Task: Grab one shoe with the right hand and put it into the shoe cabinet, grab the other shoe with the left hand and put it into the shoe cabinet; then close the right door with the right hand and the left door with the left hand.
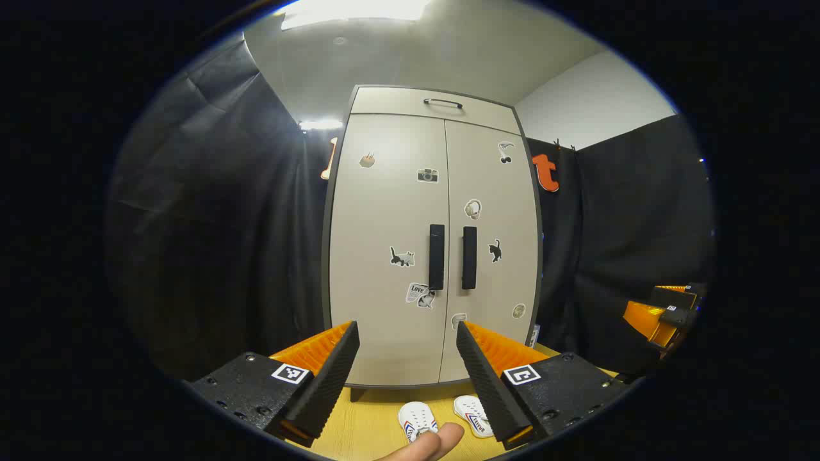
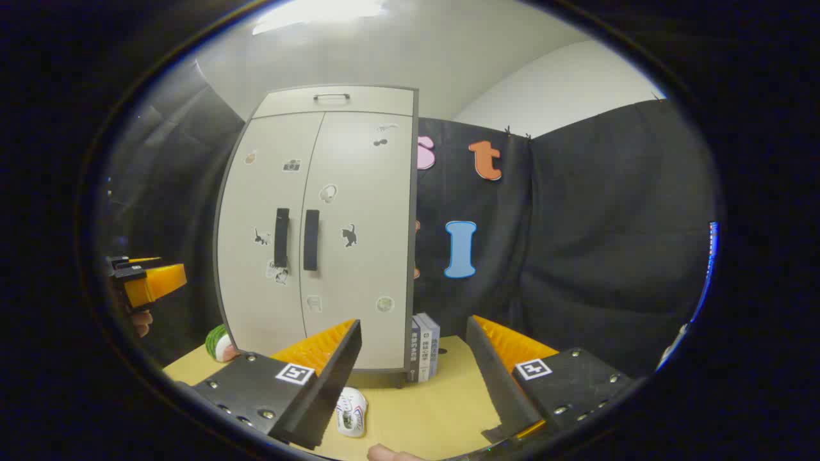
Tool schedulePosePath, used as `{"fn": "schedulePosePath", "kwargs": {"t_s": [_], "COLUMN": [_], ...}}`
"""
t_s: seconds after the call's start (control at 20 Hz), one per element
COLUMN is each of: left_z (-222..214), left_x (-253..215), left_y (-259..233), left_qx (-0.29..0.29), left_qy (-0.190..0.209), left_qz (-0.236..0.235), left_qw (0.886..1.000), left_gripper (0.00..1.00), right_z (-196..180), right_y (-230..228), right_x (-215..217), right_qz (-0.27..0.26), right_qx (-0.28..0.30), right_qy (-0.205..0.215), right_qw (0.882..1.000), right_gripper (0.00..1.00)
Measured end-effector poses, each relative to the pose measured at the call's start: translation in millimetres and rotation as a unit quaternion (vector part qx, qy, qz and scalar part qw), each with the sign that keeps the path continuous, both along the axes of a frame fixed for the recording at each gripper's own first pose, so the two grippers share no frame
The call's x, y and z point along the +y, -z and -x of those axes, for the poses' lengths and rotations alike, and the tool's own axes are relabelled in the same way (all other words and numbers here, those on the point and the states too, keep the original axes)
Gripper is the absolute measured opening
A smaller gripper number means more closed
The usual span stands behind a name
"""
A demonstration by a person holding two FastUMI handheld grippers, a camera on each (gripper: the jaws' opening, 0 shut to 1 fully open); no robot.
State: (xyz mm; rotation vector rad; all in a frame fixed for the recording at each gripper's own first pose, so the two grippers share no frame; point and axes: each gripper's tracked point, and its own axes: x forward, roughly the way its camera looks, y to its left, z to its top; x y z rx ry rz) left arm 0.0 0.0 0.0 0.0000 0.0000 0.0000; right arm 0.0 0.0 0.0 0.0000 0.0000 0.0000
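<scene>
Left gripper view looks straight at the shoe cabinet point(image 1: 432, 237), which stands on a yellow table point(image 1: 371, 429). Both of its doors are closed, and the two dark handles point(image 1: 437, 256) sit side by side in the middle. Little stickers point(image 1: 402, 257) dot the doors (a cat, a camera and some more). The left gripper point(image 1: 407, 371) is held up in front of the cabinet with its fingers spread wide and nothing between them. Two white shoes point(image 1: 418, 419) lie on the table just in front of the cabinet, close to each other, soles up. A fingertip point(image 1: 429, 445) pokes in at the bottom edge. The right gripper point(image 1: 663, 314) shows far off at the right side.

In the right gripper view, the right gripper is spread wide too and holds nothing. One white shoe point(image 2: 351, 411) lies on the table near the cabinet's foot, partly hidden by a finger of the gripper. Some books point(image 2: 424, 355) stand upright just beside the cabinet's right side. A small green and white thing point(image 2: 219, 344) sits by the cabinet's left corner; I cannot tell what it is.
</scene>
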Motion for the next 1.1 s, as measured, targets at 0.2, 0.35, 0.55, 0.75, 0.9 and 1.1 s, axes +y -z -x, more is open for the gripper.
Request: {"fn": "schedulePosePath", "kwargs": {"t_s": [0.2,0.35,0.55,0.75,0.9,1.1], "left_z": [-7,-13,-26,-39,-42,-36], "left_x": [4,12,18,22,28,42], "left_y": [8,22,43,62,75,91], "left_qx": [0.003,0.011,0.022,0.034,0.044,0.049], "left_qy": [0.004,0.004,0.011,0.018,0.017,0.012], "left_qz": [0.005,0.013,0.024,0.014,0.016,0.004], "left_qw": [1.0,1.0,0.999,0.999,0.999,0.999], "left_gripper": [0.95,0.95,0.95,0.95,0.95,0.95], "right_z": [-8,-20,-48,-86,-127,-181], "right_y": [11,16,30,34,25,-10], "right_x": [0,-4,12,41,71,111], "right_qz": [-0.009,-0.004,-0.004,-0.018,-0.028,-0.038], "right_qx": [0.015,0.011,0.023,0.024,0.02,0.011], "right_qy": [0.003,0.011,-0.003,-0.03,-0.063,-0.087], "right_qw": [1.0,1.0,1.0,0.999,0.997,0.995], "right_gripper": [0.98,0.98,0.94,0.94,0.98,0.98]}}
